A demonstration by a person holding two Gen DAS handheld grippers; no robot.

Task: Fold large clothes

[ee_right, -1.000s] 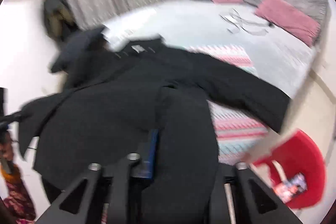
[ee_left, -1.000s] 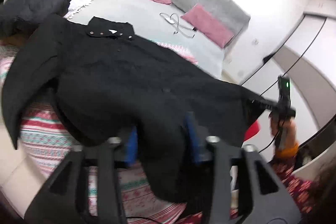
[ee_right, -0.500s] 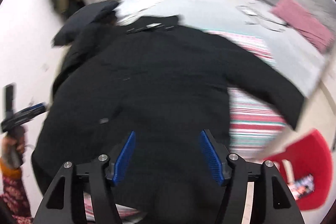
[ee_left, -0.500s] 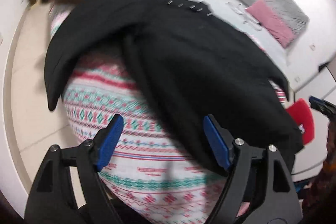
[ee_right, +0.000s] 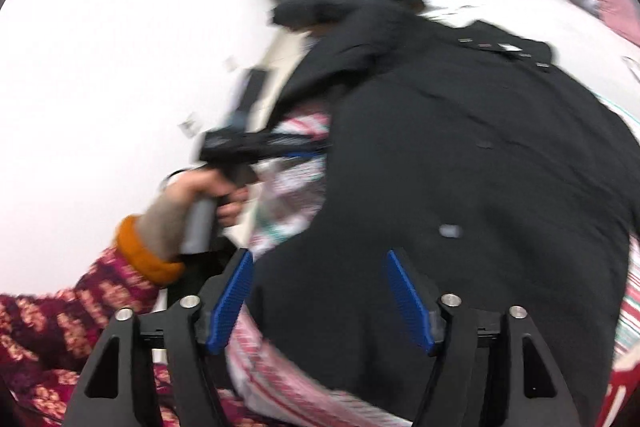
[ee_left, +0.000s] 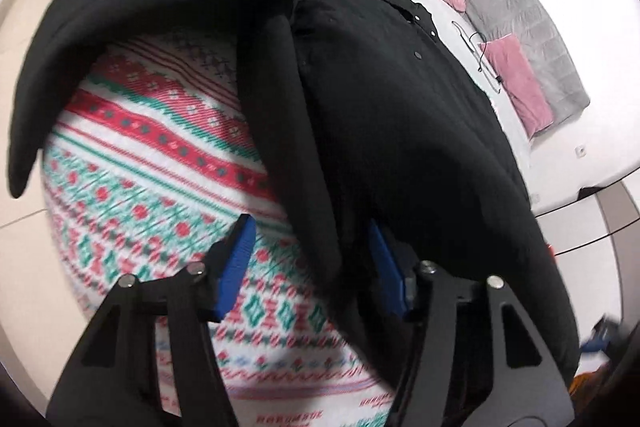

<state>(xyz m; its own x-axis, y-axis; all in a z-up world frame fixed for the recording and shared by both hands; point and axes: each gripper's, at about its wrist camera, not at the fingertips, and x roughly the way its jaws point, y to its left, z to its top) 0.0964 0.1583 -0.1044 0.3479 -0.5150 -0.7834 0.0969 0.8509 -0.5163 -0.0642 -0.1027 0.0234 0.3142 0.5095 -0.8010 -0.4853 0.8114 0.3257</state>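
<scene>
Left wrist view: the black coat [ee_left: 400, 115] lies spread, collar away from the camera, on the patterned blanket [ee_left: 160, 163] that covers the near end of the bed; one sleeve [ee_left: 100, 27] arcs out over the blanket's left side. The left gripper [ee_left: 312, 263] straddles the coat's near side edge, its jaws closing, cloth between the blue pads [ee_left: 236, 263] but not visibly pinched. In the right wrist view the right gripper [ee_right: 320, 299] hovers over the coat's hem with jaws opening and nothing clamped. Laying out appears done; no fold is yet made, so sleeves and body remain to be folded. Compared with one second earlier, both grippers have released the hem they were holding up, the coat has settled flat on the blanket, and the left gripper has dropped closer to it.
</scene>
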